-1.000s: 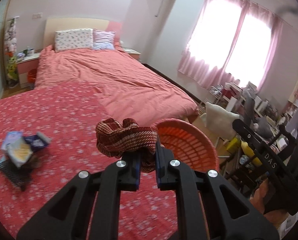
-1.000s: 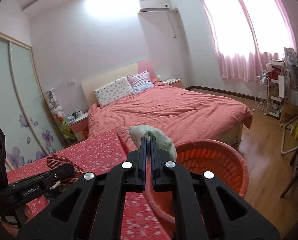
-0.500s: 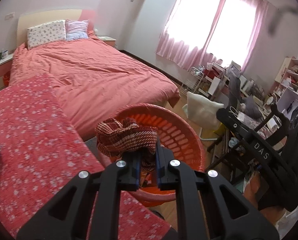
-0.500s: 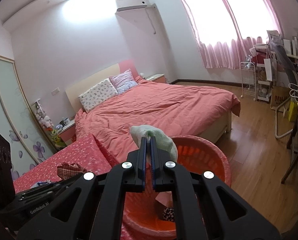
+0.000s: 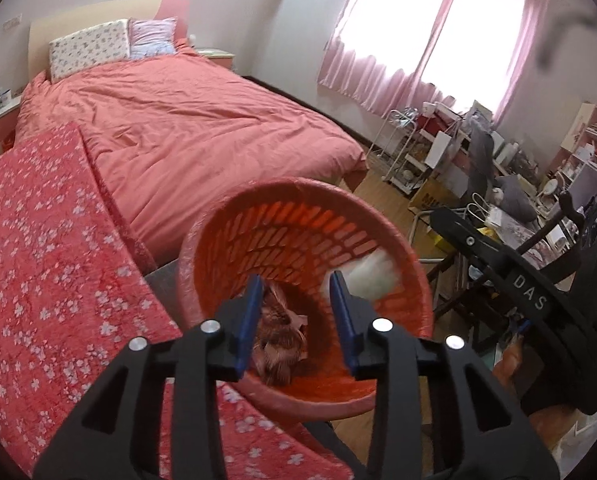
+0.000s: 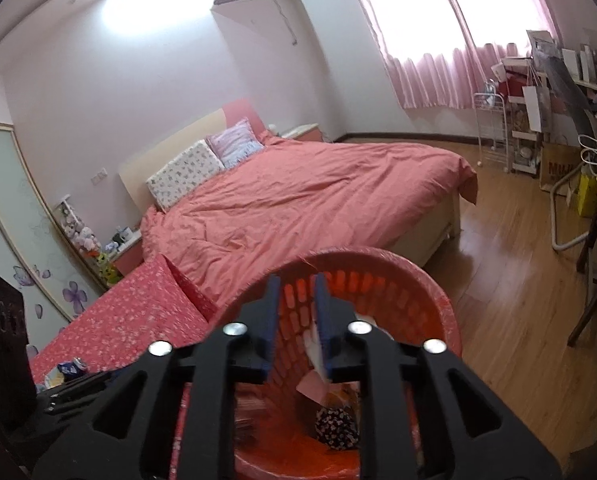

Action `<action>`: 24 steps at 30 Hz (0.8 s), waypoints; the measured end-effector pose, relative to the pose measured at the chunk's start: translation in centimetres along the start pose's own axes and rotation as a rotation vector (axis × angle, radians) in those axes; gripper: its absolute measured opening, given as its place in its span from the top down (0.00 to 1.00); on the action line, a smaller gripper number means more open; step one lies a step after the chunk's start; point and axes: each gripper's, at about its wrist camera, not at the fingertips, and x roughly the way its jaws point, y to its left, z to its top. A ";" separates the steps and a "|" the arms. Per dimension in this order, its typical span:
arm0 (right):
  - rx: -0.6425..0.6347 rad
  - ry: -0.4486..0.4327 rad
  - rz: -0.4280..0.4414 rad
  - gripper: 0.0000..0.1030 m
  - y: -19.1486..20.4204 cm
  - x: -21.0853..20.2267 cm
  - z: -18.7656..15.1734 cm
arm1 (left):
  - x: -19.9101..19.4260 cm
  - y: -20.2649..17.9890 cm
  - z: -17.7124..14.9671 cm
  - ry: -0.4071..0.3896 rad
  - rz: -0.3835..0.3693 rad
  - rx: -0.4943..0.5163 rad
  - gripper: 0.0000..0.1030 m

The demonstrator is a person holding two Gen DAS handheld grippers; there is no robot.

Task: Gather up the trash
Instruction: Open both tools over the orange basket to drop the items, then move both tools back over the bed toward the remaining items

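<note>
At the bottom centre of the left wrist view, the left claw (image 5: 296,312) is spread wide and holds nothing; the red knitted rag (image 5: 278,344) shows between its blue pads, down inside the orange basket (image 5: 298,216), with a blurred white wad (image 5: 372,274) at the basket's right wall. In the right wrist view the right claw (image 6: 296,320) is likewise released above that basket (image 6: 438,300). Left of the basket lies the red floral surface (image 5: 38,260); beyond it the pink bed (image 5: 186,128).
</note>
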 end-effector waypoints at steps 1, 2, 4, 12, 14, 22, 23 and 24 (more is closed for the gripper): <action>0.000 0.006 -0.006 0.78 -0.1 0.0 -0.2 | 0.0 0.3 -0.1 0.001 0.009 -0.004 0.63; -0.003 0.008 -0.013 0.78 0.0 -0.1 -0.3 | -0.2 0.8 -0.3 0.001 0.023 -0.008 0.62; -0.030 0.006 -0.041 0.75 0.2 -0.4 -0.5 | -0.7 1.4 -0.5 -0.002 0.043 -0.012 0.61; -0.122 -0.005 -0.094 0.61 2.6 -1.3 -0.7 | -4.2 4.8 -2.3 -0.015 0.141 -0.037 0.54; -0.140 -0.002 -0.090 0.60 3.2 -1.4 -0.9 | -5.2 5.9 -2.9 -0.018 0.168 -0.050 0.53; -0.206 0.024 -0.048 0.56 6.8 -1.6 -2.0 | -9.7 9.8 -5.0 -0.043 0.260 -0.116 0.53; -0.212 0.027 -0.043 0.56 7.2 -1.5 -2.2 | -10.4 10.4 -5.2 -0.049 0.277 -0.124 0.53; -0.223 0.032 -0.033 0.56 7.8 -1.5 -2.4 | -11.1 10.9 -5.5 -0.055 0.291 -0.133 0.53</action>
